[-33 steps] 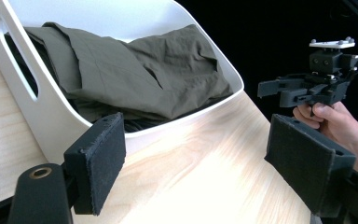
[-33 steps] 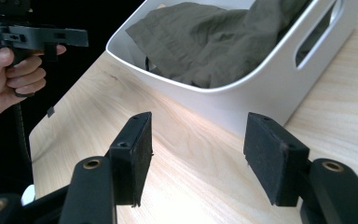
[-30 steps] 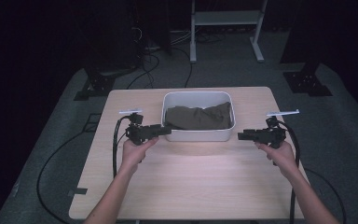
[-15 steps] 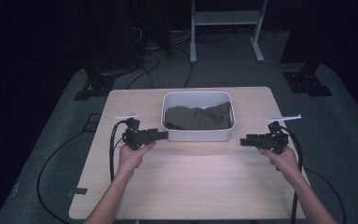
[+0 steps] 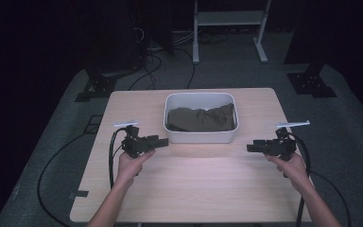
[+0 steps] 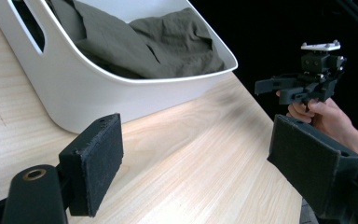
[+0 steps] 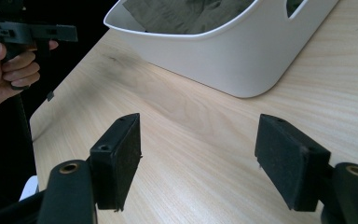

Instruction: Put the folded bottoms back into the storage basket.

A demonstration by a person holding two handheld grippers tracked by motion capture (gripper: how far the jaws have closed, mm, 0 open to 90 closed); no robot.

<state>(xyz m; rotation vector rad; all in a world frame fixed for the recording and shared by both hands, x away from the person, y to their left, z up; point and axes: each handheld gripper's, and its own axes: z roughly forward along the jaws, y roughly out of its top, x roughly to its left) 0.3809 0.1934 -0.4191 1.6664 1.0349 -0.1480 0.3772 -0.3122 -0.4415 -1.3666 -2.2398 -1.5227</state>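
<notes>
Your white bin (image 5: 201, 137) sits toward the table's (image 5: 194, 189) far edge, with an olive-green garment (image 5: 201, 118) crumpled inside it. The bin lies between your grippers and slightly beyond them. Your left gripper (image 5: 163, 141) hovers just beside its front left corner, jaws apart and empty. Your right gripper (image 5: 251, 148), jaws just opened with nothing between, is held level, pointing inward, apart from the bin.

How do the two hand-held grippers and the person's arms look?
Each hand-held gripper, left and right, is black, with two flat rectangular padded jaws, a pale plate on top and a black cable trailing from it. The forearms show no sleeves.
</notes>
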